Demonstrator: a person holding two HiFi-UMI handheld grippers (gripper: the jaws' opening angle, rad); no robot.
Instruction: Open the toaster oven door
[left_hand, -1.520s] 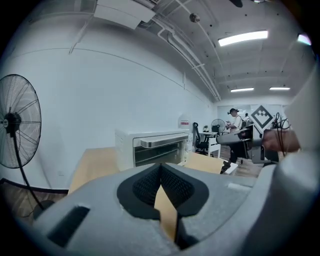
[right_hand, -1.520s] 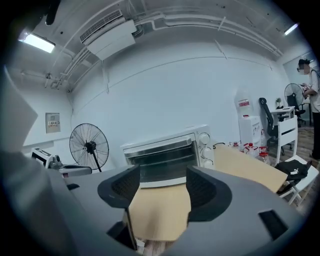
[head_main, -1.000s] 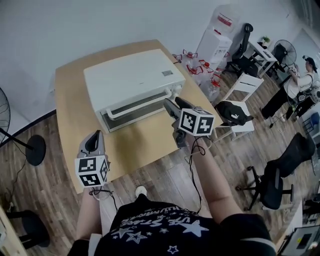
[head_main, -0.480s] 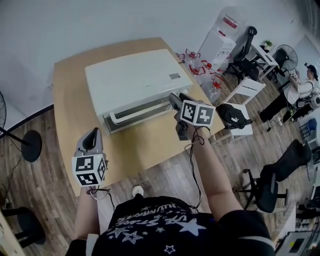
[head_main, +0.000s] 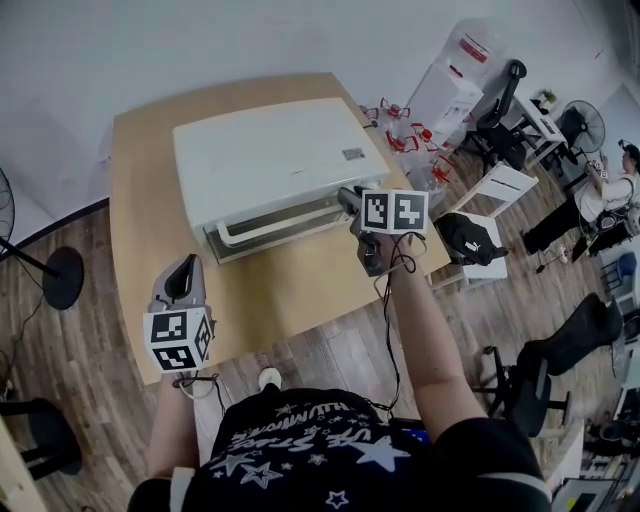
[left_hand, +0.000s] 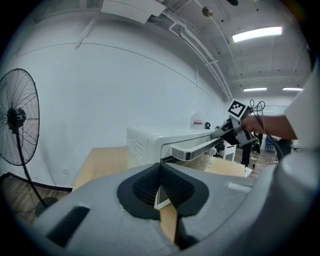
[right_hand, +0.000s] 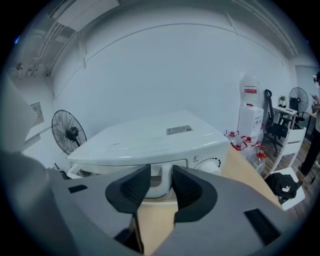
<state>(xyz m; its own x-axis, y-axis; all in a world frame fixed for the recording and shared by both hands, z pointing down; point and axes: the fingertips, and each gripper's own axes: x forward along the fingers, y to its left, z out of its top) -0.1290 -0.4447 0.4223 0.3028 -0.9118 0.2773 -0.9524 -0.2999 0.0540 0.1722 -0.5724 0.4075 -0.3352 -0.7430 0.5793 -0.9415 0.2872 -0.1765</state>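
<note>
A white toaster oven (head_main: 270, 160) stands on the wooden table (head_main: 140, 200), its door facing me with a long handle (head_main: 275, 225) across the top. My right gripper (head_main: 346, 202) is at the handle's right end. In the right gripper view its jaws (right_hand: 161, 176) are closing, with the handle's end post (right_hand: 161, 186) between the pads. My left gripper (head_main: 186, 272) hovers over the table's near left part, well short of the oven, and its pads (left_hand: 172, 182) meet with nothing in them. The left gripper view shows the oven (left_hand: 150, 142), its handle (left_hand: 197, 148) and the right gripper (left_hand: 223, 131).
The table's front edge (head_main: 300, 330) is close to my body. To the right stand a water dispenser (head_main: 450, 85), bottles on the floor (head_main: 405, 140), a white chair with a black bag (head_main: 470, 240) and office chairs. A floor fan (left_hand: 17, 120) stands at the left.
My right gripper has moved in from the front right up to the handle's right end, and its jaws have narrowed. The left gripper has stayed where it was.
</note>
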